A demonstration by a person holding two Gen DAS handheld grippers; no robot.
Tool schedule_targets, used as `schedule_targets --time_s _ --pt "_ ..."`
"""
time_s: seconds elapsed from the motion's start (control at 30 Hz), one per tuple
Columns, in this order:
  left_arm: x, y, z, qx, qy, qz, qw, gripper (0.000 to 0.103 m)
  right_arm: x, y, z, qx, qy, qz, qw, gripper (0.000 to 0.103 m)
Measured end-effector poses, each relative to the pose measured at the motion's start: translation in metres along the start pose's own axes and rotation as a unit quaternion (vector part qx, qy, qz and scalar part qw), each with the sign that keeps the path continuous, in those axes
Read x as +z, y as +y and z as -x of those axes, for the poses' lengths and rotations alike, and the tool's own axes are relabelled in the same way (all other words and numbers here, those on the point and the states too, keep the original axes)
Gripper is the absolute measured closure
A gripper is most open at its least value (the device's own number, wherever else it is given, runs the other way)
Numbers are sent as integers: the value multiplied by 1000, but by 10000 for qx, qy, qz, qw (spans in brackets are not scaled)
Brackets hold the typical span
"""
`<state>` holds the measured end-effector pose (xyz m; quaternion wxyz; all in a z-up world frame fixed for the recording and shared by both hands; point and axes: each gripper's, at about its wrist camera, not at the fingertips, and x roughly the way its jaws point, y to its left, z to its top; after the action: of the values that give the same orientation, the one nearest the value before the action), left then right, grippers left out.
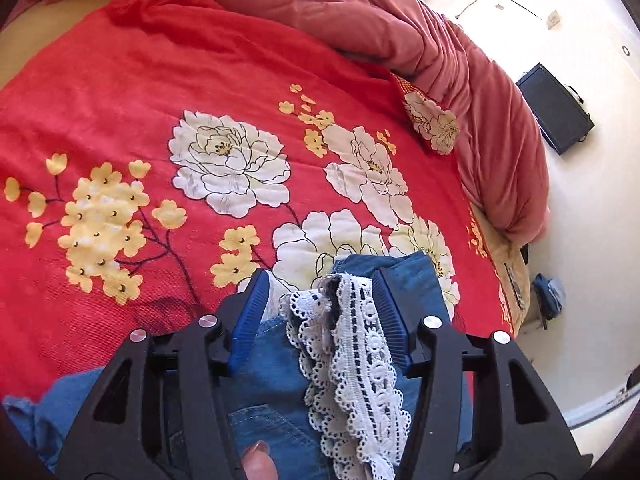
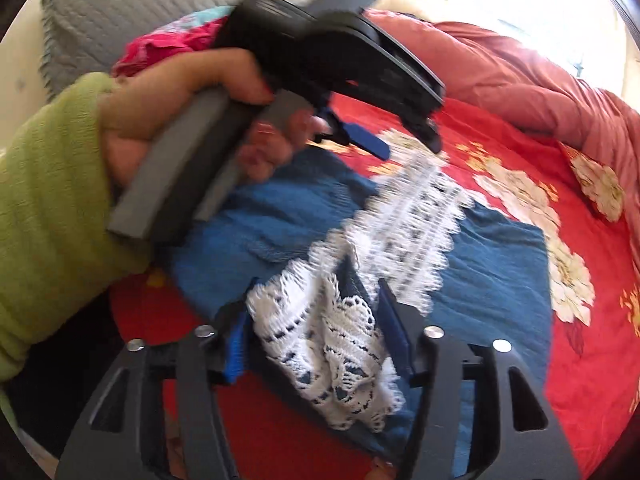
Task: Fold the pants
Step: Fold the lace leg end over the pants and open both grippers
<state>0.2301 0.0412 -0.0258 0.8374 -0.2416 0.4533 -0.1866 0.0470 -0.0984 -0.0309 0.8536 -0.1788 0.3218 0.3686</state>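
Nearest, the left gripper (image 1: 320, 292) has its jaws around the white lace trim (image 1: 352, 360) of the blue pants (image 1: 272, 380), though a gap shows beside one pad. The right gripper (image 2: 316, 312) clamps the lace hem too. The pants lie on the red floral bedspread (image 1: 140, 120), a pink duvet (image 1: 440, 40) beyond.

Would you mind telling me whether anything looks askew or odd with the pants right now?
The white lace trim on the blue pants is bunched and twisted between the fingers of both the left gripper and the right gripper, instead of lying flat on the floral bedspread.
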Motion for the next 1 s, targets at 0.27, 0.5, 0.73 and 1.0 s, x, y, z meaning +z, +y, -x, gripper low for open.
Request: schedule_targets --time_s 0.27,0.5,0.73,1.0 --pt "-5 -5 -26 -72 445 -147 9989 56 -13 -42 63 569 -508 -932 9927 37" --pt "-7 -13 -11 55 232 -344 9991 92 -20 -83 57 -121 -86 -1568 9875 37" --pt "-12 -9 -9 491 148 -635 9967 91 -26 -58 16 -314 485 -1137 9918 36" --pt "-16 -9 -5 1067 -54 -797 9911 69 -28 -60 22 -266 398 -1256 9909 37"
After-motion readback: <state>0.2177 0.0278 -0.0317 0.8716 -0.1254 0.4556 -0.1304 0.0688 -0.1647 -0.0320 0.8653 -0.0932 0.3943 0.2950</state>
